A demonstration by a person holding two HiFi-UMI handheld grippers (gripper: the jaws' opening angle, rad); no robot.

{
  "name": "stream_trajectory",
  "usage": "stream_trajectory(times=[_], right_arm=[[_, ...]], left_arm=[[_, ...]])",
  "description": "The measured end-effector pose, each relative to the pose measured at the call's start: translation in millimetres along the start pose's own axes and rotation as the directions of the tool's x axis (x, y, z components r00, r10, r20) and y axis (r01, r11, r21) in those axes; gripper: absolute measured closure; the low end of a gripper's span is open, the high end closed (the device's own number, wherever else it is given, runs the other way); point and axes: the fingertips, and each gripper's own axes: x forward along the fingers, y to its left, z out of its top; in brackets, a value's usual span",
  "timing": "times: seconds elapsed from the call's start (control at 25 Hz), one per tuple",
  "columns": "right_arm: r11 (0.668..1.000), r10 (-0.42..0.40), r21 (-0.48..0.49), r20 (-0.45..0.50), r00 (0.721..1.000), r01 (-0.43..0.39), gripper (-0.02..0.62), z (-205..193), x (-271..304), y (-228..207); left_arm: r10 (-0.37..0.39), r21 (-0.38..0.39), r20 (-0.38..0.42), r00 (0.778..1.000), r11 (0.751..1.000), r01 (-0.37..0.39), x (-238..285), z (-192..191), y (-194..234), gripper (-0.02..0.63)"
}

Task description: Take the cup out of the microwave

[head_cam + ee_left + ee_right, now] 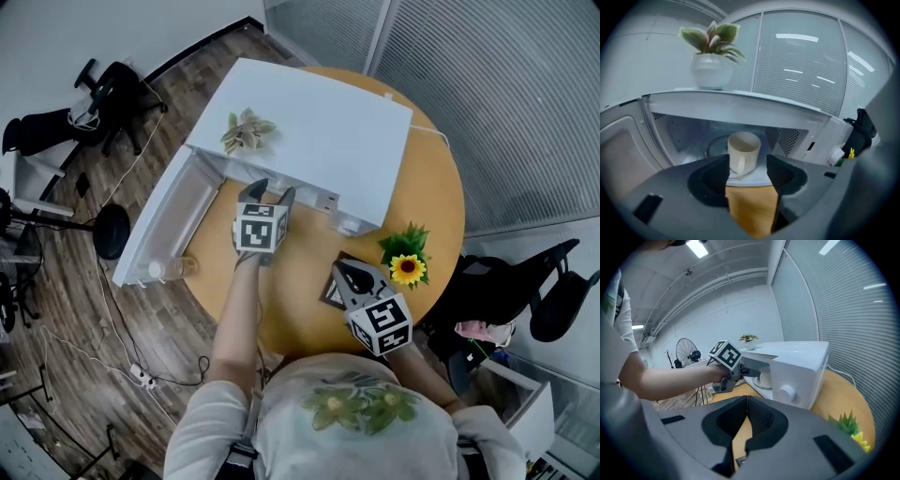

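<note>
**A:** Closest in, the left gripper's (272, 190) jaws stand spread wide with nothing pinched. Why so wide?

**B:** To fit round the cup (743, 152), I'd judge. It stands upright on the glass turntable (714, 146) inside the microwave (328, 131), its handle turned toward the gripper. It sits beyond the tips, untouched.

**A:** And the door (164, 220)?

**B:** It is swung fully open on the left, so the way into the cavity is free.

**A:** The potted plant (247, 129)?

**B:** It is up on the microwave's roof, clear of the reach.

**A:** Further right?

**B:** The right gripper (746, 401) hangs over the table (431, 197) near the sunflower (407, 268). Its jaws are pressed together and empty. It seems parked so it doesn't crowd the left one's approach.
</note>
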Motion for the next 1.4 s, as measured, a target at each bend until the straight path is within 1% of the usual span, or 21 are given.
stream_trajectory(times=[0.28,0.44,0.52,0.72,0.88,1.04,1.16,1.4], right_arm=[[1.0,0.02,0.0,-0.018,1.0,-0.02,0.578,1,14,-2],[1.0,0.024,-0.007,-0.032,0.999,-0.024,0.578,0,20,-5],[1.0,0.024,-0.01,-0.035,0.999,-0.025,0.578,1,22,-6],[1.0,0.024,-0.009,-0.04,0.999,-0.025,0.578,2,25,-8],[1.0,0.027,-0.009,-0.048,0.998,-0.027,0.578,0,26,-8],[1.0,0.026,-0.008,-0.059,0.998,-0.026,0.578,-5,26,-8],[1.0,0.026,-0.009,-0.062,0.998,-0.026,0.578,-5,25,-8],[1.0,0.023,-0.006,-0.062,0.998,-0.023,0.578,-4,25,-9]], left_arm=[[-0.025,0.02,-0.045,0.999,0.999,0.026,28,-12,4,0.376],[-0.025,0.033,-0.061,0.998,0.999,0.027,33,-14,5,0.428],[-0.018,0.04,-0.073,0.997,0.999,0.021,37,-16,7,0.439],[-0.013,0.036,-0.064,0.998,0.999,0.016,45,-18,8,0.459],[0.002,0.036,-0.054,0.999,0.999,0.0,45,-17,10,0.499],[0.007,0.033,-0.068,0.998,0.999,-0.005,43,-18,8,0.505],[0.024,0.042,-0.071,0.997,0.999,-0.021,43,-19,9,0.541],[0.02,0.035,-0.049,0.999,0.999,-0.018,42,-19,8,0.549]])
